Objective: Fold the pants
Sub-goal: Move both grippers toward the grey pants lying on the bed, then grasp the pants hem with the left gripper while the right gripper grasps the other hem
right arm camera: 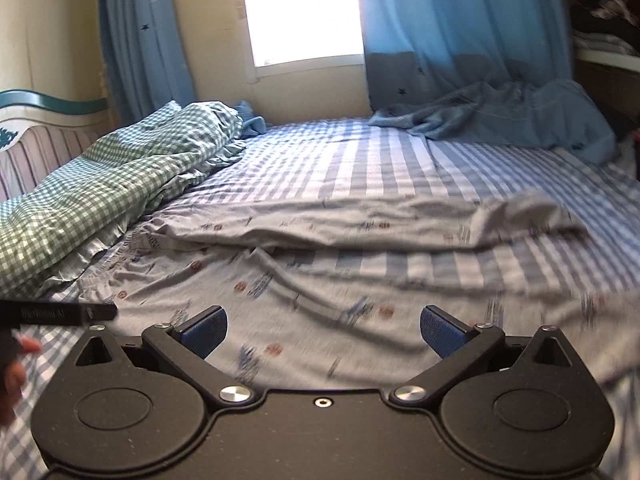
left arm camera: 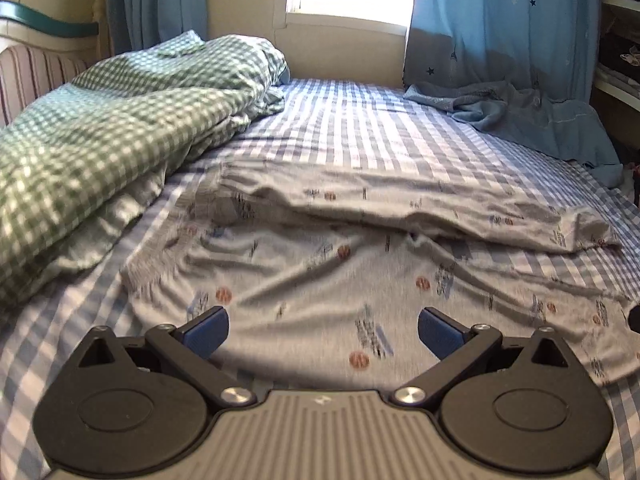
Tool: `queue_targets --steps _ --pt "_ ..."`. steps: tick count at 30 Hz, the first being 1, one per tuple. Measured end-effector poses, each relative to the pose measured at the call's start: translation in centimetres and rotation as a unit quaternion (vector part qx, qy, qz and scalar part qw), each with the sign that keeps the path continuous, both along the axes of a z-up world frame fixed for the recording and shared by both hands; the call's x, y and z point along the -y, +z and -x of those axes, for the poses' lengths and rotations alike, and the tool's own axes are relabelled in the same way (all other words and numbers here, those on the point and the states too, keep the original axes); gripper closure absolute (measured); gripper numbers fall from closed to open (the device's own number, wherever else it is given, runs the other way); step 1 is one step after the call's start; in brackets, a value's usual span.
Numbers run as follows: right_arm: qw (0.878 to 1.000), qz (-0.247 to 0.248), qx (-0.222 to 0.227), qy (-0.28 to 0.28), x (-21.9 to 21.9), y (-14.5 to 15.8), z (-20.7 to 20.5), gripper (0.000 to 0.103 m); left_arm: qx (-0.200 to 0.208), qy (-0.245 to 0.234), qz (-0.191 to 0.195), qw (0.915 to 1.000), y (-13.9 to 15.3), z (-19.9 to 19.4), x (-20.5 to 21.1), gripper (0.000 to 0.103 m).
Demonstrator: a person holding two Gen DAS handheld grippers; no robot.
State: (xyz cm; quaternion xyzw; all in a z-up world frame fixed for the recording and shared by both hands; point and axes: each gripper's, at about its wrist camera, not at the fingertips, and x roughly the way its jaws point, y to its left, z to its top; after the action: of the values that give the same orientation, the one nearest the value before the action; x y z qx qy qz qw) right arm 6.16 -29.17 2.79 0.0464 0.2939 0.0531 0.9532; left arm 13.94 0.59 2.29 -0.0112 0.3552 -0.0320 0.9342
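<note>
Grey pants [left arm camera: 340, 264] with small printed balls and dark marks lie spread and wrinkled across the blue-and-white checked bed sheet [left arm camera: 360, 128], waistband at the left, two legs running right. They also show in the right wrist view [right arm camera: 320, 272], the far leg's end rumpled. My left gripper [left arm camera: 323, 330] is open and empty, just above the near leg close to the waistband. My right gripper [right arm camera: 323, 332] is open and empty, above the near leg further right. Part of the left gripper [right arm camera: 60, 314] shows at the left edge of the right wrist view.
A bunched green checked duvet [left arm camera: 120, 120] lies along the left side of the bed by a headboard [right arm camera: 48, 120]. A blue curtain [left arm camera: 520, 112] drapes onto the bed's far right corner. A bright window [right arm camera: 300, 12] is behind. Shelves [left arm camera: 620, 60] stand at the right.
</note>
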Motion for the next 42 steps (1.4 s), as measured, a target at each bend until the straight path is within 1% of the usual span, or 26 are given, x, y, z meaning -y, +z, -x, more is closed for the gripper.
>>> queue_targets --steps 4,7,8,10,12,14,16,18,20,22,23,24,26,28,29,30,31,32,33,34,35,36,37,39,40,42 --pt "0.998 0.032 0.001 0.052 4.8 0.4 -7.0 0.001 0.032 -0.010 -0.043 0.9985 1.8 -8.5 1.3 0.000" --pt "0.993 0.062 -0.019 0.102 8.1 0.0 -13.2 0.001 0.039 -0.036 -0.061 0.9967 2.1 -15.5 3.3 0.000" --pt "0.990 0.072 -0.025 0.121 9.0 -0.1 -15.2 0.001 0.034 -0.058 -0.059 0.9960 2.0 -17.9 4.0 0.000" --pt "0.982 0.079 -0.045 0.167 10.7 -0.3 -19.5 0.001 0.003 -0.116 -0.024 0.9929 1.4 -22.8 5.0 0.000" --pt "0.974 0.071 -0.055 0.206 11.9 -0.8 -23.4 0.000 -0.029 -0.138 -0.002 0.9900 0.6 -26.9 6.0 0.000" --pt "0.969 0.063 -0.061 0.229 12.6 -1.5 -27.6 0.000 -0.044 -0.138 -0.008 0.9895 -0.7 -30.3 7.4 0.000" --pt "0.963 0.061 -0.073 0.253 12.4 -2.4 -31.4 0.000 -0.058 -0.163 -0.024 0.9846 -1.6 -32.9 8.8 0.000" --pt "0.956 0.061 -0.094 0.270 11.9 -3.6 -35.4 0.000 -0.072 -0.209 -0.057 0.9736 -2.7 -34.6 10.0 0.000" --pt "0.954 0.060 -0.117 0.269 11.1 -5.0 -38.5 0.001 -0.091 -0.263 -0.116 0.9533 -4.3 -35.9 11.1 0.001" --pt "0.948 0.046 -0.137 0.283 10.7 -6.3 -41.1 0.004 -0.105 -0.301 -0.181 0.9304 -5.9 -36.8 11.9 0.010" --pt "0.944 0.038 -0.147 0.292 10.5 -6.9 -42.1 0.009 -0.110 -0.313 -0.201 0.9216 -6.6 -37.2 12.0 0.013" --pt "0.940 0.033 -0.159 0.300 10.2 -7.5 -43.1 0.013 -0.117 -0.323 -0.210 0.9156 -7.1 -37.5 12.0 0.016" --pt "0.933 0.029 -0.170 0.316 9.9 -8.4 -44.1 0.020 -0.144 -0.341 -0.204 0.9063 -8.2 -38.3 11.4 0.017" --pt "0.926 0.034 -0.178 0.331 9.4 -9.1 -44.7 0.031 -0.172 -0.355 -0.194 0.8982 -9.3 -39.1 10.8 0.025" --pt "0.922 0.039 -0.181 0.339 9.1 -9.4 -44.9 0.043 -0.184 -0.362 -0.184 0.8951 -9.7 -39.5 10.4 0.027" --pt "0.918 0.043 -0.183 0.349 8.8 -9.6 -45.0 0.050 -0.188 -0.367 -0.172 0.8947 -9.9 -39.7 10.3 0.032" --pt "0.914 0.052 -0.182 0.360 8.3 -9.7 -44.9 0.052 -0.196 -0.373 -0.155 0.8936 -10.1 -39.8 9.7 0.042" --pt "0.910 0.062 -0.178 0.369 8.0 -9.7 -44.8 0.057 -0.203 -0.377 -0.143 0.8924 -10.2 -39.9 9.5 0.047" --pt "0.907 0.067 -0.175 0.378 7.7 -9.7 -44.7 0.063 -0.211 -0.380 -0.133 0.8909 -10.1 -40.0 9.3 0.060" --pt "0.904 0.070 -0.174 0.383 7.6 -9.7 -44.5 0.067 -0.215 -0.382 -0.129 0.8895 -10.0 -39.8 9.3 0.079" --pt "0.902 0.071 -0.174 0.388 7.4 -9.7 -44.3 0.078 -0.220 -0.379 -0.131 0.8890 -9.8 -39.6 9.4 0.086" --pt "0.900 0.075 -0.172 0.394 7.2 -9.7 -44.0 0.089 -0.220 -0.378 -0.138 0.8885 -9.7 -39.2 9.5 0.098" --pt "0.898 0.087 -0.166 0.398 6.9 -9.7 -43.5 0.091 -0.212 -0.377 -0.153 0.8888 -9.7 -38.7 9.9 0.101" --pt "0.898 0.108 -0.153 0.398 6.4 -9.6 -42.7 0.101 -0.193 -0.372 -0.177 0.8904 -9.7 -37.9 10.7 0.102" --pt "0.901 0.112 -0.150 0.393 6.3 -9.5 -42.6 0.102 -0.179 -0.366 -0.189 0.8937 -9.5 -37.4 11.0 0.102" --pt "0.906 0.131 -0.130 0.381 6.0 -8.7 -42.2 0.103 -0.154 -0.351 -0.196 0.9026 -8.7 -37.2 10.9 0.102"
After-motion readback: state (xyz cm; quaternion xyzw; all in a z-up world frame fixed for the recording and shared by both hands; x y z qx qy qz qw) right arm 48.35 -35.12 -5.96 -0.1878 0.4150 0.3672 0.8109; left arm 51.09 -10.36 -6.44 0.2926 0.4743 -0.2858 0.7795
